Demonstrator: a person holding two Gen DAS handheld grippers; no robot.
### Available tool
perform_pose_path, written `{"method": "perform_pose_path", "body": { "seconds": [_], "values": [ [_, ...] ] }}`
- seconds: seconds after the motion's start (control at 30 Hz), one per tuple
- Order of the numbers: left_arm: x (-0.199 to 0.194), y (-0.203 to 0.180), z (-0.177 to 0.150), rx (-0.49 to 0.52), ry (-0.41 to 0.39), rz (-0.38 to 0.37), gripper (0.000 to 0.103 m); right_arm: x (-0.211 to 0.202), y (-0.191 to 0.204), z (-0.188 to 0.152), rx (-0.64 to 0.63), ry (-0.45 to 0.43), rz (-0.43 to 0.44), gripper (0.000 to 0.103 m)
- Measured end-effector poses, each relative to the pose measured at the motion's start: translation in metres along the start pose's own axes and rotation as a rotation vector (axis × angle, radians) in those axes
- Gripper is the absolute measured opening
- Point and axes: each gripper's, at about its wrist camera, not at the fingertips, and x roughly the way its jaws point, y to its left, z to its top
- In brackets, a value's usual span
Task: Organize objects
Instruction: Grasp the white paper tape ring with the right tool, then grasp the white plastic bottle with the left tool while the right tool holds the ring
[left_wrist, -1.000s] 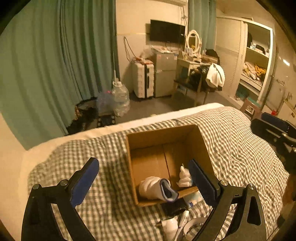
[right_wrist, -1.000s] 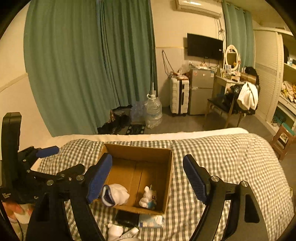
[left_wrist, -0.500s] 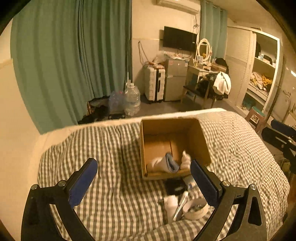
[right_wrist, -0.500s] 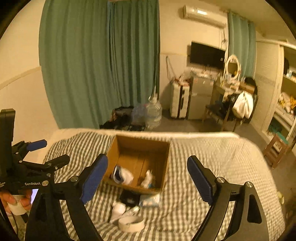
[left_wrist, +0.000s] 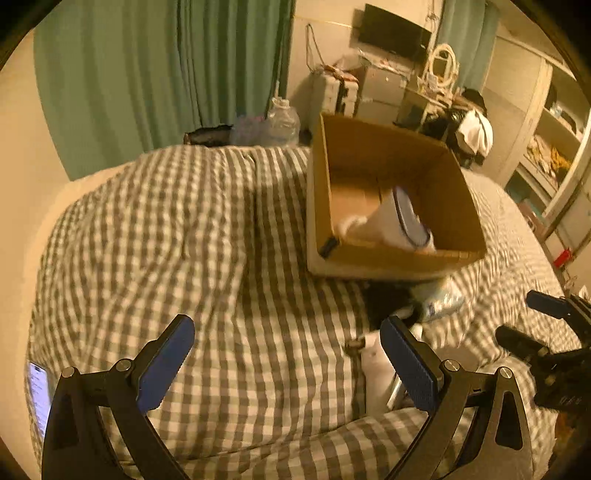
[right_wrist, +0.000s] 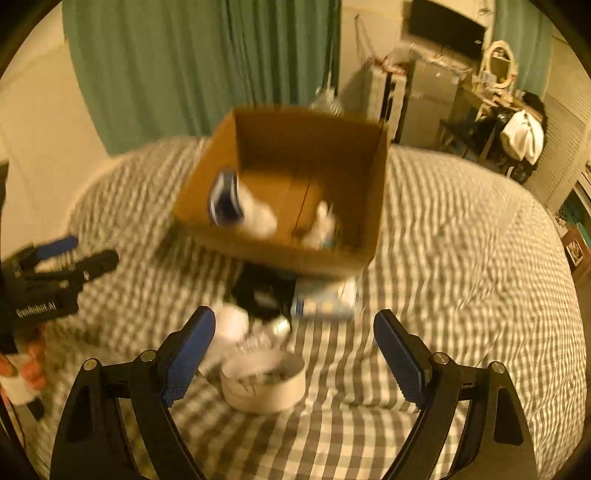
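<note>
An open cardboard box (left_wrist: 388, 254) (right_wrist: 280, 254) sits on the checked bedspread (left_wrist: 207, 236) (right_wrist: 461, 240). Inside lie a white sock with a blue cuff (left_wrist: 400, 221) (right_wrist: 236, 206) and a small white figurine (right_wrist: 319, 227). In front of the box lie a black item (right_wrist: 264, 291), a pale packet (right_wrist: 325, 301) (left_wrist: 437, 297), a white bottle (right_wrist: 231, 325) and a white tape roll (right_wrist: 264, 380). My right gripper (right_wrist: 293, 350) is open and empty, just above the tape roll. My left gripper (left_wrist: 286, 354) is open and empty over the bedspread, left of the clutter.
A lit phone (left_wrist: 38, 395) lies at the bed's left edge. Green curtains (left_wrist: 166, 66), water jugs (left_wrist: 282, 123), a suitcase, a fridge and a desk stand beyond the bed. Shelves (left_wrist: 550, 147) are at the right.
Both grippers have dropped lower and closer to the bed. The right one now hangs over the tape roll; the left one has shifted left of the box. Both stay open.
</note>
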Motion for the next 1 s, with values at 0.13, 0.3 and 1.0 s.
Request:
{"method": "perform_pose_path", "body": {
  "seconds": [0.13, 0.3, 1.0],
  "values": [
    [0.017, -0.013, -0.013, 0.034, 0.024, 0.003, 0.103, 0.025, 0.008, -0.022, -0.079, 0.087, -0.021, 0.088],
    [0.042, -0.031, -0.02, 0.08, 0.076, 0.012, 0.103, 0.049, 0.011, -0.04, -0.091, 0.148, 0.045, 0.088],
    [0.096, -0.056, -0.027, 0.114, 0.26, -0.041, 0.103, 0.016, -0.038, -0.023, 0.034, -0.021, 0.006, 0.078]
  ]
}}
